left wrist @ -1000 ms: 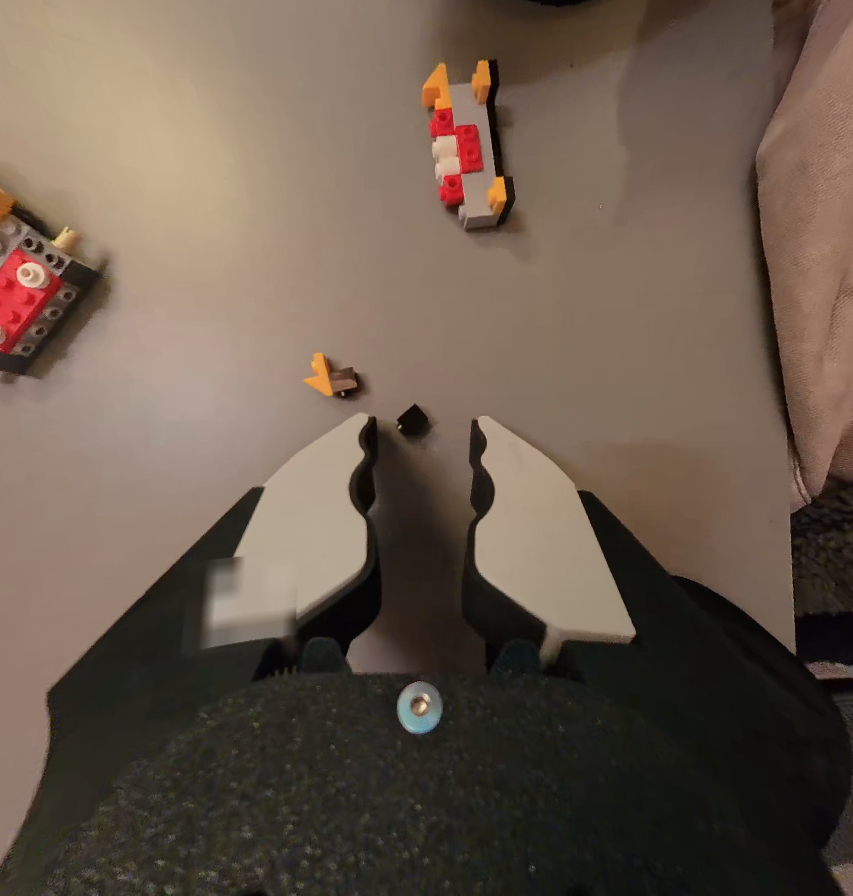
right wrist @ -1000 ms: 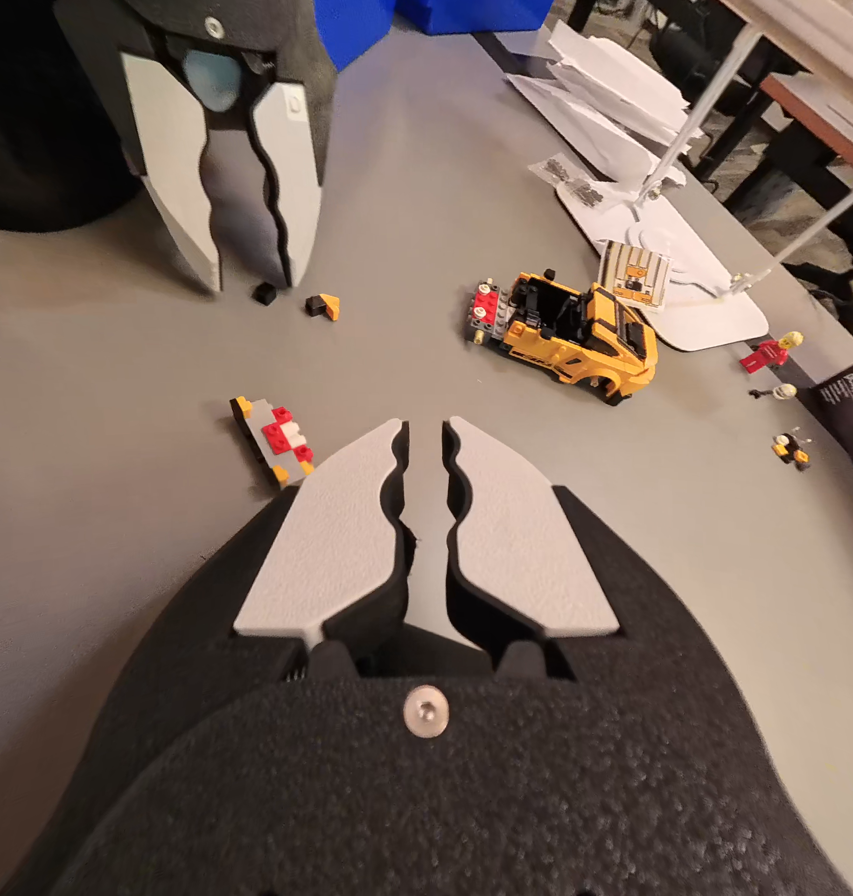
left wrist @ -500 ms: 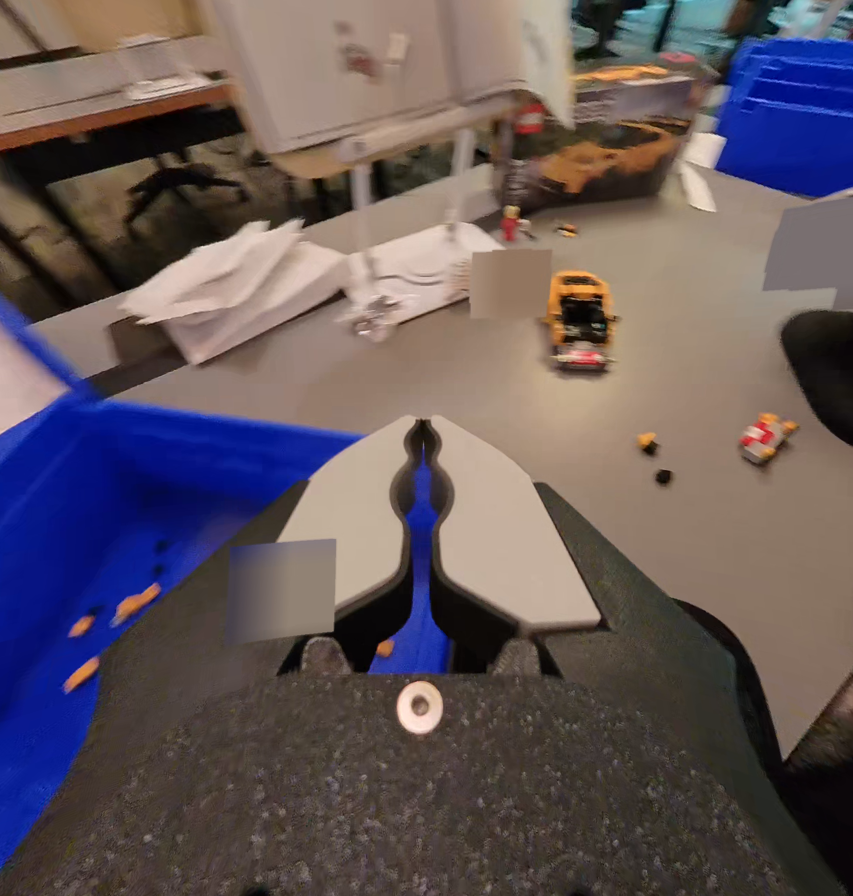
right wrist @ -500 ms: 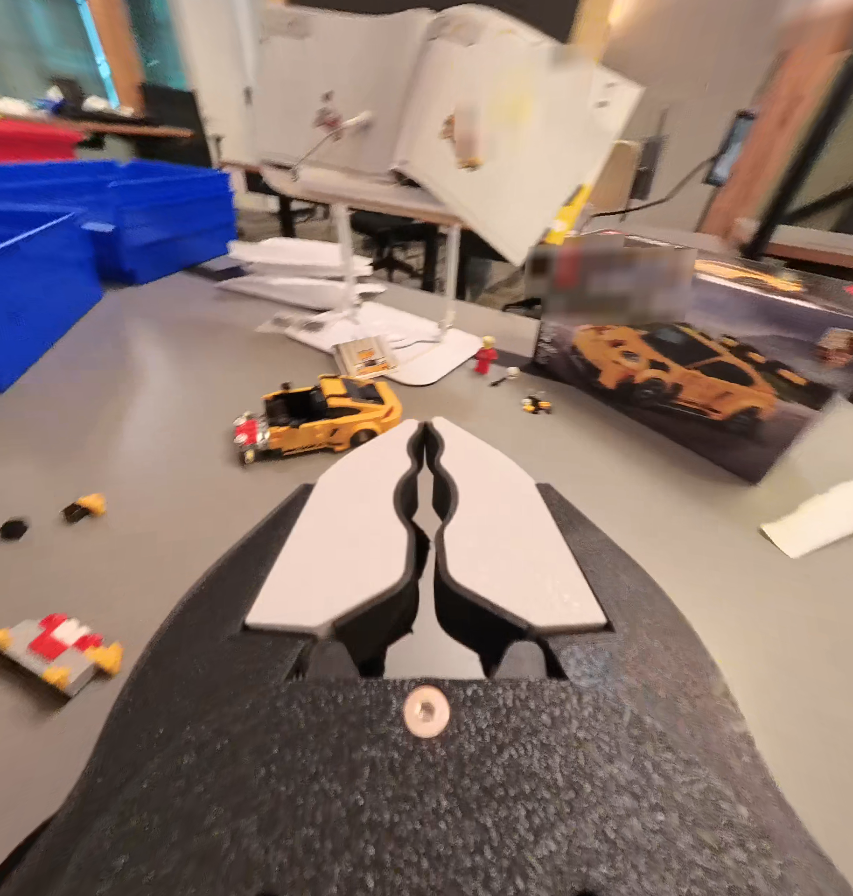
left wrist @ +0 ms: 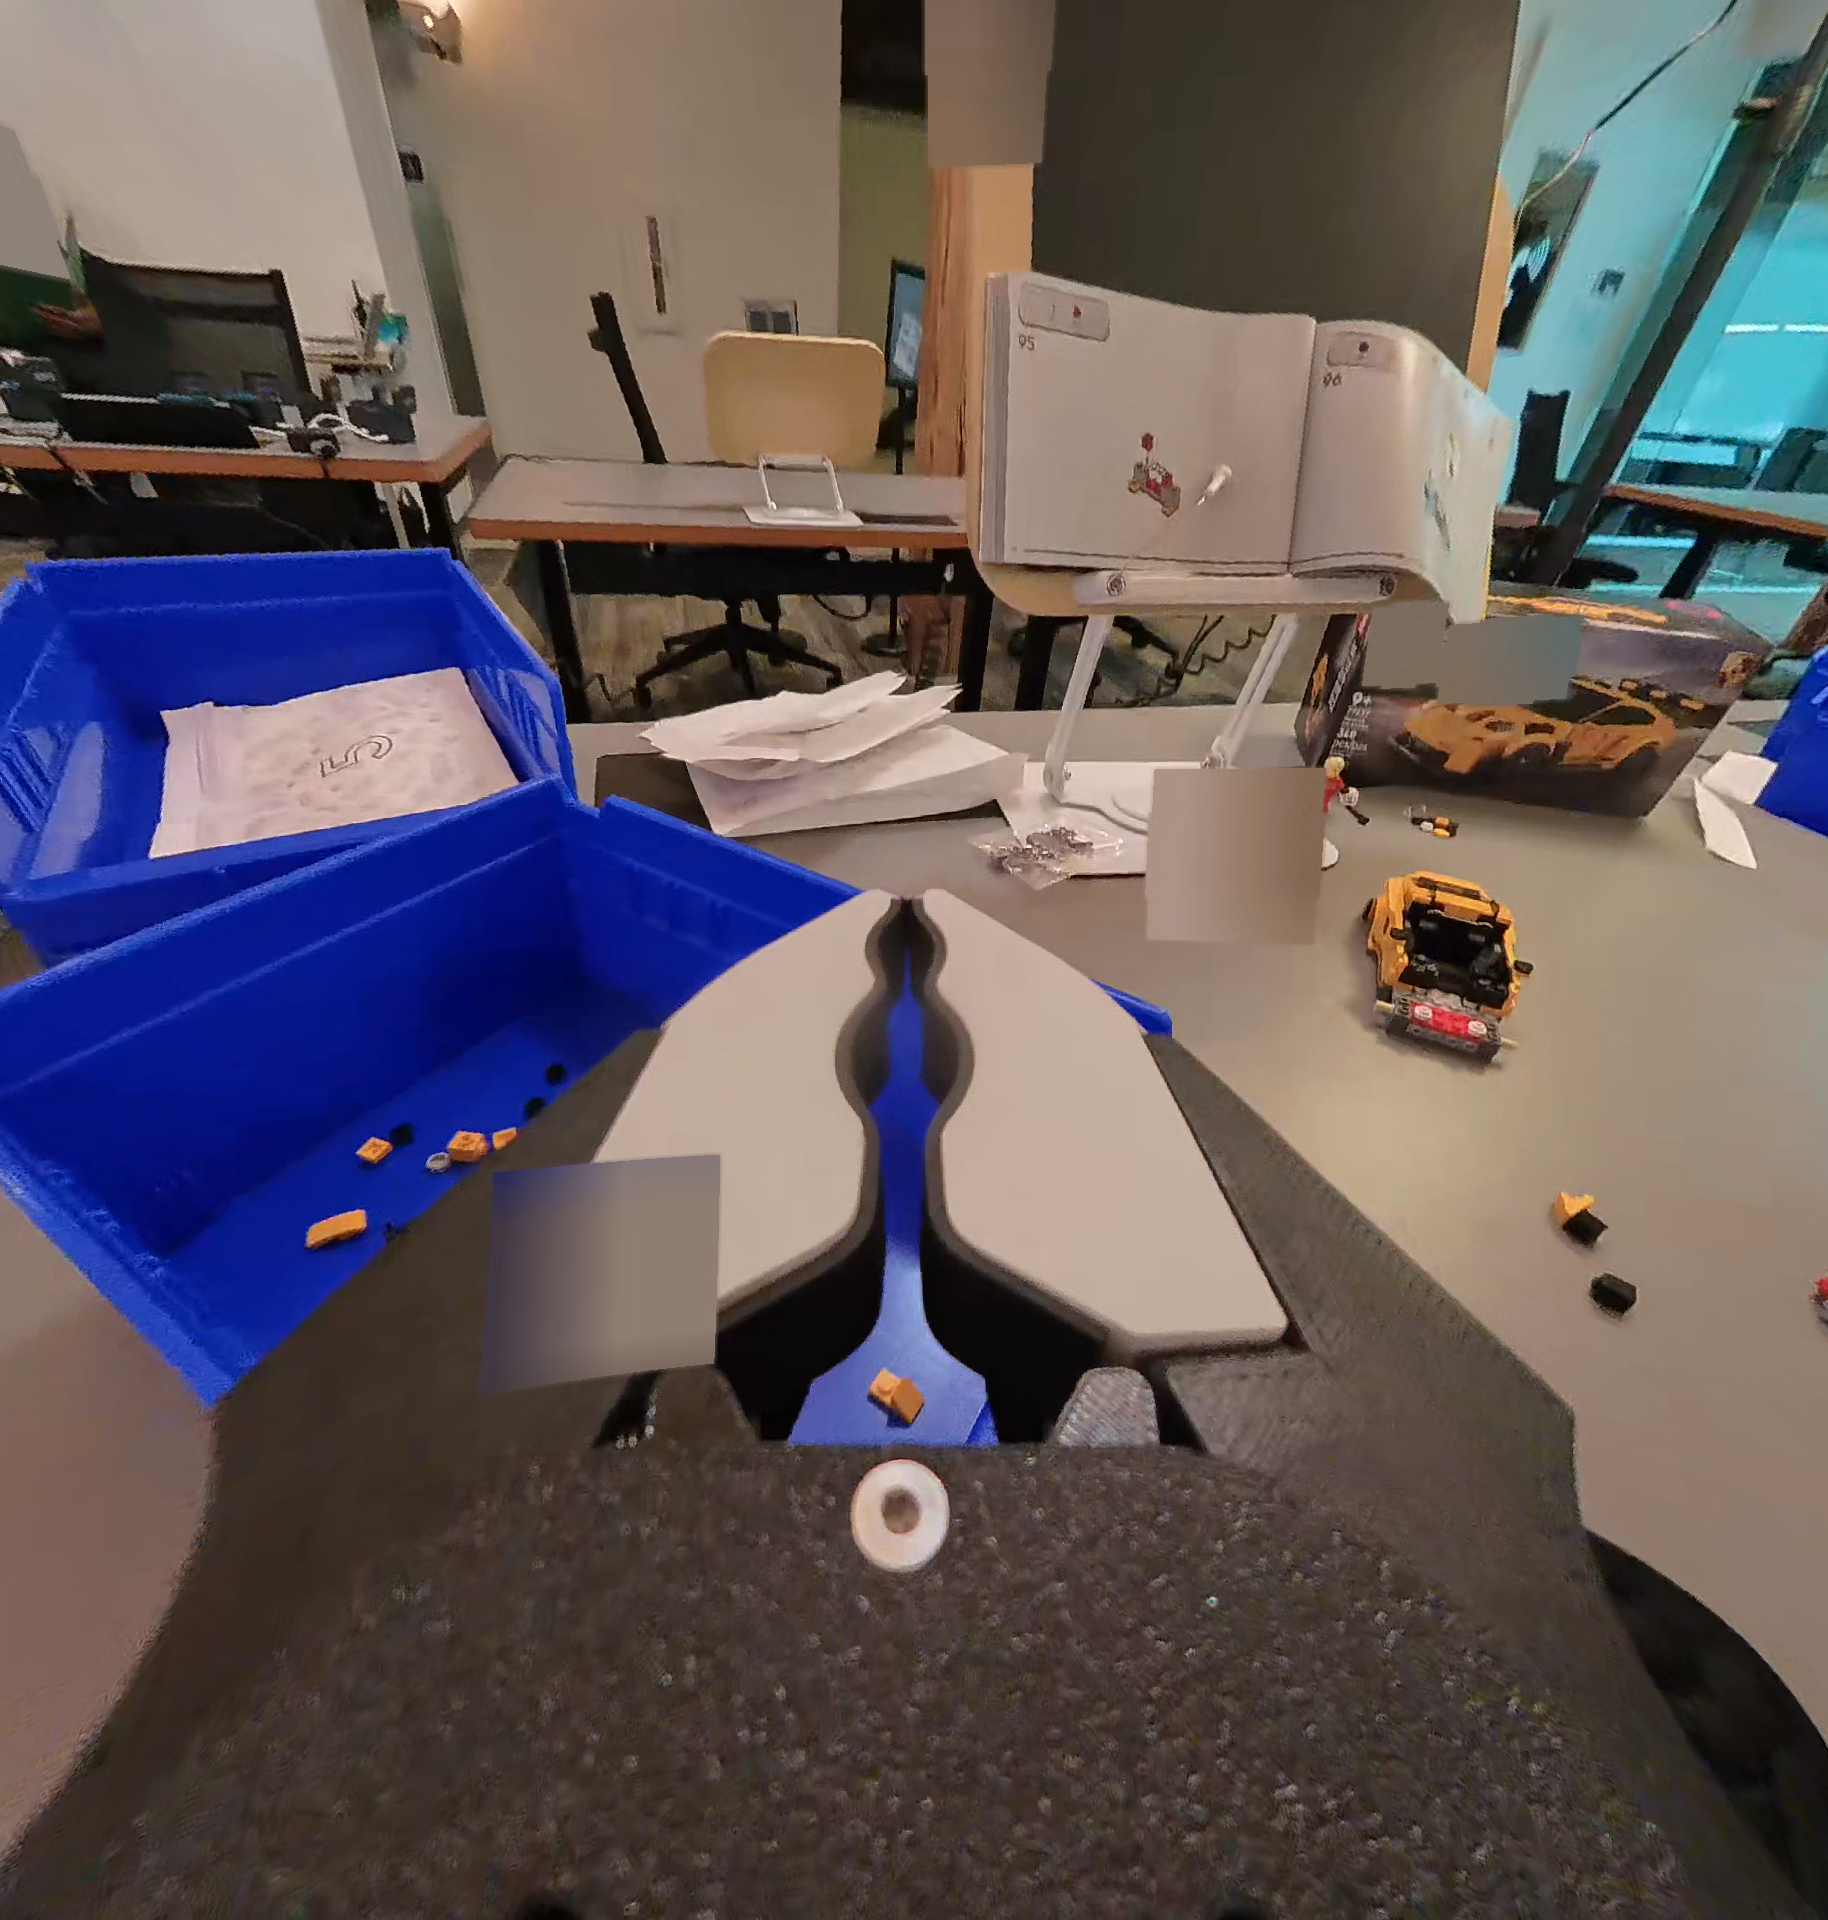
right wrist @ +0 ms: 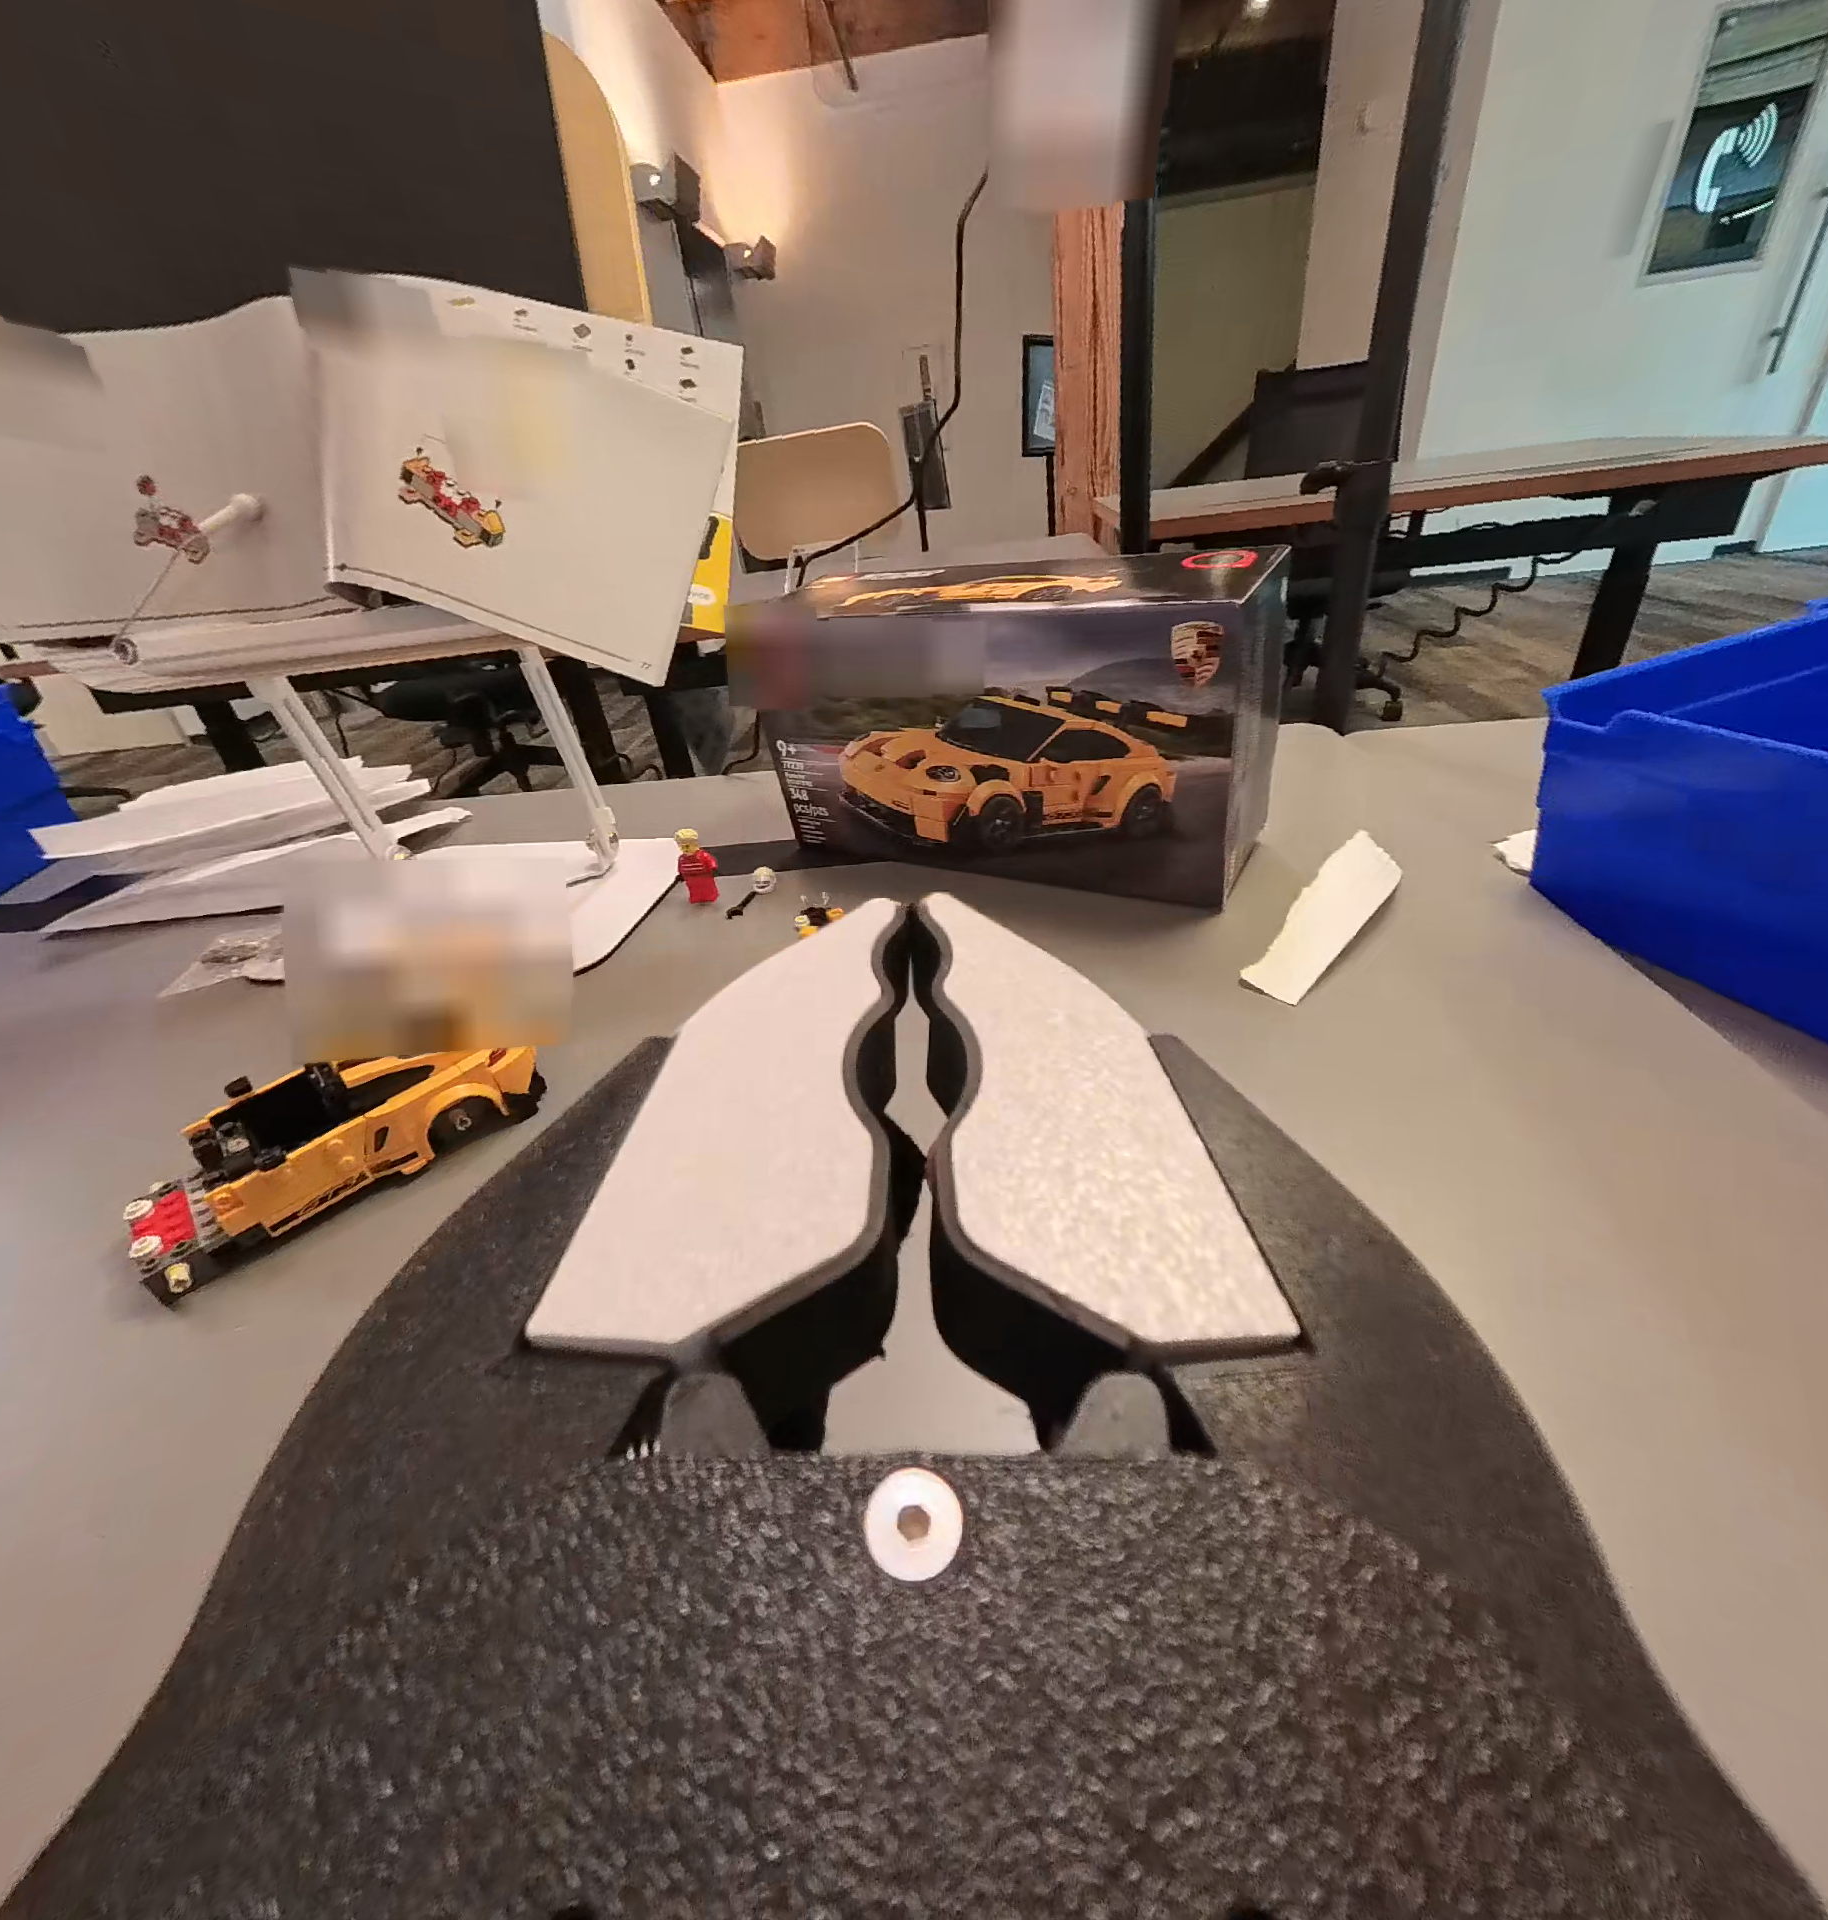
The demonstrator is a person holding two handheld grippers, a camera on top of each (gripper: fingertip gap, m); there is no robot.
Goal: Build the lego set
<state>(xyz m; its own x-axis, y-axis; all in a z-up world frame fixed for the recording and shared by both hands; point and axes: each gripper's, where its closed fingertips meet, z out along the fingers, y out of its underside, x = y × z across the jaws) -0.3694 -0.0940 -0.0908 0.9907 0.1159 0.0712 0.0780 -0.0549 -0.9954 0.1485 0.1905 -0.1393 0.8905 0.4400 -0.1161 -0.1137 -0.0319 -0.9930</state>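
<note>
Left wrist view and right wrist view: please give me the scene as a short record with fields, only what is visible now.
left gripper: shut, empty, above the near blue bin
right gripper: shut, empty, above the grey table
near blue bin: holds loose orange pieces and small black ones
far blue bin: holds a white bag
yellow car: partly built, on the table
loose on table: small black piece, orange-black piece
booklet: open on a stand
set box: upright behind the minifigure

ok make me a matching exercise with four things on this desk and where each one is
Things:
1. yellow car
2. loose orange pieces
3. instruction book
4. white bag

Places:
A. on a raised stand
B. in the far blue bin
C. bare on the grey table
D. on the floor of the near blue bin

Pairs: 1-C, 2-D, 3-A, 4-B
</note>
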